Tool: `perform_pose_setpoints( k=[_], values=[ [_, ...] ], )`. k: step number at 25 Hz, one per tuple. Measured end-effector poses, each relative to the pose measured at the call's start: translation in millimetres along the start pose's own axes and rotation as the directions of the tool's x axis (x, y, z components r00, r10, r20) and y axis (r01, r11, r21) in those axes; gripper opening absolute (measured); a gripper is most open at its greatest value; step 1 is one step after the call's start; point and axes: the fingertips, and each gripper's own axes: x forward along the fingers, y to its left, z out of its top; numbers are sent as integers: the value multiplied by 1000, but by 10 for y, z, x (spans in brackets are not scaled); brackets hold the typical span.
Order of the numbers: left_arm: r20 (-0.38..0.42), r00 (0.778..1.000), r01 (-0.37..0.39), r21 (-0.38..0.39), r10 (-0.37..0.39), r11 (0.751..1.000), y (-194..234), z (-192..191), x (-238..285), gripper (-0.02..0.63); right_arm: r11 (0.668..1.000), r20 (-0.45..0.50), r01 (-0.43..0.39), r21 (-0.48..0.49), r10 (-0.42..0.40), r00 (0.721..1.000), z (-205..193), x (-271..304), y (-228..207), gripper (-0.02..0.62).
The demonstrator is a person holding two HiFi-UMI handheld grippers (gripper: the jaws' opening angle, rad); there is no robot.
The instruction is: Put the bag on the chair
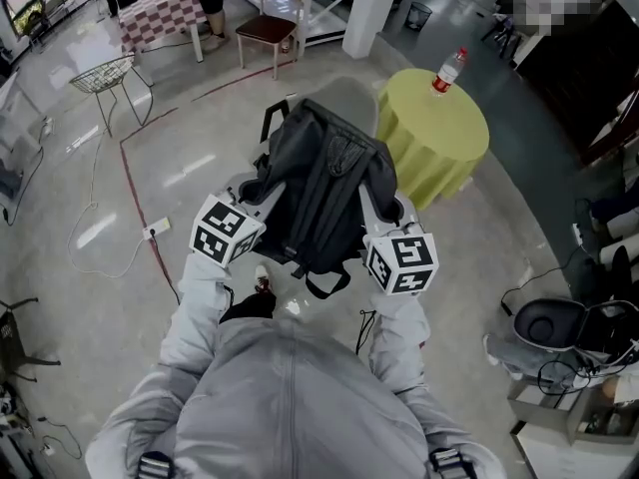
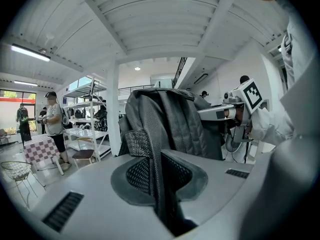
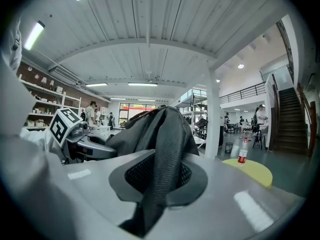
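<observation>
Left tongs (image 2: pixel 161 181) clench one strap (image 2: pixel 150 139), right tongs (image 3: pixel 159 176) the other, sharing the load so the bag (image 1: pixel 324 183) hangs upright between them, clear of the floor (image 1: pixel 190 173); the chair (image 1: pixel 268 30) stands well apart at eleven o'clock, where it must go
</observation>
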Motion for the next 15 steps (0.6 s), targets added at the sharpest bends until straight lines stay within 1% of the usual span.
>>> perform_pose_setpoints(
  k=[5, 10, 15],
  values=[
    [-4, 1000, 4, -11, -4, 1000, 181, -36, 257, 38, 1000, -13, -1, 16, 1, 1000, -82, 265, -183, 51],
    [-11, 1000, 11, -34, -12, 999, 505, -63, 661, 38, 999, -36, -16, 32, 17, 999, -161, 685, -438, 51],
    [-15, 999, 29, -62, -30, 998, 852, -112, 1027, 38, 999, -57, -10, 38, 12, 998, -233, 1149, -663, 51]
  ],
)
